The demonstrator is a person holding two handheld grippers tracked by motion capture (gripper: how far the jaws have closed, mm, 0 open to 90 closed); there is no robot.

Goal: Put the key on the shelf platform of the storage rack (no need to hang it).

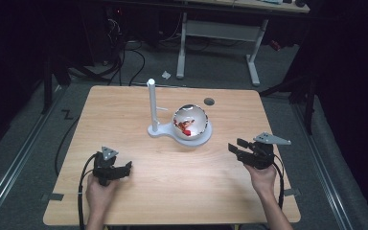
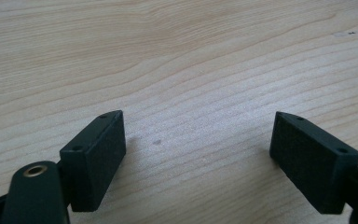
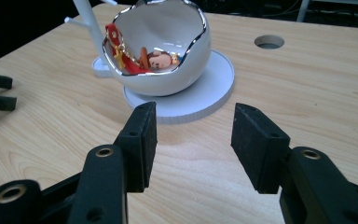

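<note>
- The light wooden table (image 1: 139, 201) with a pale grain fills most of the high view; a small round dark hole (image 1: 209, 101) sits in its top near the far edge, right of centre.
- A white plastic stand with a flat round base (image 1: 202, 139) stands near the middle of the table, a little toward the far side. A slim white upright post (image 1: 151, 103) rises from a smaller foot at the left end of that base.
- On the round base rests a glossy white bowl shaped like a cracked eggshell with a jagged silvery rim (image 1: 190, 120). In the right gripper view its opening tilts toward the camera.
- The black left gripper (image 1: 124, 167), held in the person's left hand (image 1: 98, 191), is low at the near left of the table, well apart from the stand. In the left gripper view its jaws are spread wide over bare wood, holding nothing.
- The black right gripper (image 1: 235, 146), held in the right hand (image 1: 262, 178), is at the near right. Its jaws stand apart and empty, pointing at the bowl, just short of the base.
- Inside the bowl lies a small red and brown figurine charm with a red strap and gold chain (image 3: 142, 58).
</note>
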